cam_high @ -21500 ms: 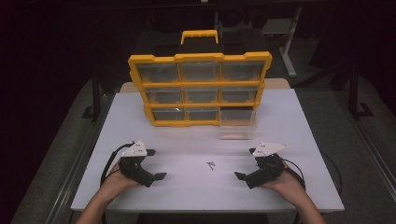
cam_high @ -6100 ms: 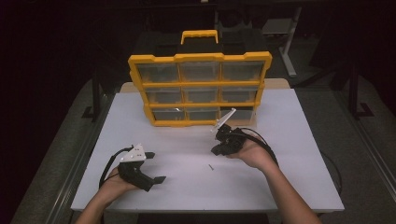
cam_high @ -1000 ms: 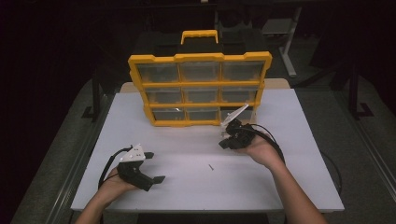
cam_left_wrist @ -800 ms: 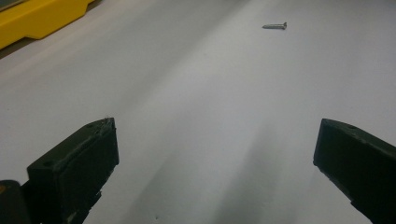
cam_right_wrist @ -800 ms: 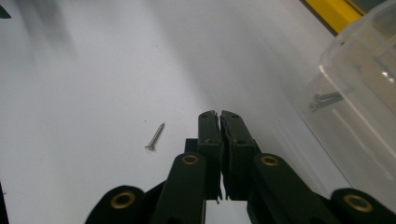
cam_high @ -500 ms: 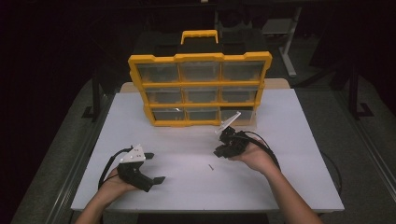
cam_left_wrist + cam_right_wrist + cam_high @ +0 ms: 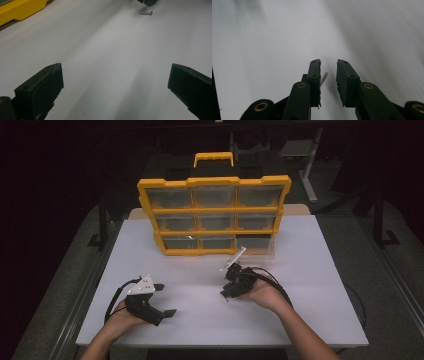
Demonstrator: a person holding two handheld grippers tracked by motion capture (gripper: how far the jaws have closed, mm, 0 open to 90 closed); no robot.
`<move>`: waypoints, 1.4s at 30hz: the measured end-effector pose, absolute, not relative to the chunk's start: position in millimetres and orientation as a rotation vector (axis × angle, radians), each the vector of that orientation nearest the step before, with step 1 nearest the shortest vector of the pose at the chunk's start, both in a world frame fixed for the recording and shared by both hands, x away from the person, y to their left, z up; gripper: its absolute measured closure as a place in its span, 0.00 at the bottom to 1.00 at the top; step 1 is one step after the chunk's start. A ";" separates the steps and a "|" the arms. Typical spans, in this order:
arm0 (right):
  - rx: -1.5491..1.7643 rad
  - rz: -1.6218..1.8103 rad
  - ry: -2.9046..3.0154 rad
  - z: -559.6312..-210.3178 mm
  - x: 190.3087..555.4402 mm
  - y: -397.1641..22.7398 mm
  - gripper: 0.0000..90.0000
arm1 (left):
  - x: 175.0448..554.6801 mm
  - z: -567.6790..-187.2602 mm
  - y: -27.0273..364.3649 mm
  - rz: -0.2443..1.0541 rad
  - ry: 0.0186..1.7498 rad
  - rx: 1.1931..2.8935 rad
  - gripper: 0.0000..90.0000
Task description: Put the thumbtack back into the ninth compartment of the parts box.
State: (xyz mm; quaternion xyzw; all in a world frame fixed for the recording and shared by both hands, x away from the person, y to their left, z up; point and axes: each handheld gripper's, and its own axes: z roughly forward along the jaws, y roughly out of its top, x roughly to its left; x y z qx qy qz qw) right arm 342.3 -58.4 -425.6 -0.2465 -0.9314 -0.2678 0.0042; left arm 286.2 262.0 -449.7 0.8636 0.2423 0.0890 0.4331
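Lowered toward the screw (image 7: 323, 77), right gripper (image 7: 328, 65) tilts down, jaws opening.

Ahead of the left gripper (image 7: 112, 82), bare counter (image 7: 105, 50) is seen between the wide-set jaws. A screw (image 7: 323, 77) lies in the narrow gap of the right gripper (image 7: 329, 65). Passage beyond both is blocked by the organizer (image 7: 215, 215).
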 end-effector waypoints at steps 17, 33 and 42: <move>-0.733 -0.743 -2.954 -436.2 337.5 -52.5 0.85 | 285.6 -449.5 261.5 0.222 0.602 2.152 0.00; -0.724 -0.718 -2.981 -436.3 336.8 -52.3 0.96 | 285.5 -448.9 261.5 0.223 0.601 2.151 0.00; -0.723 -0.730 -2.978 -431.4 338.7 -53.5 0.96 | 285.6 -449.3 261.0 0.223 0.599 2.153 0.00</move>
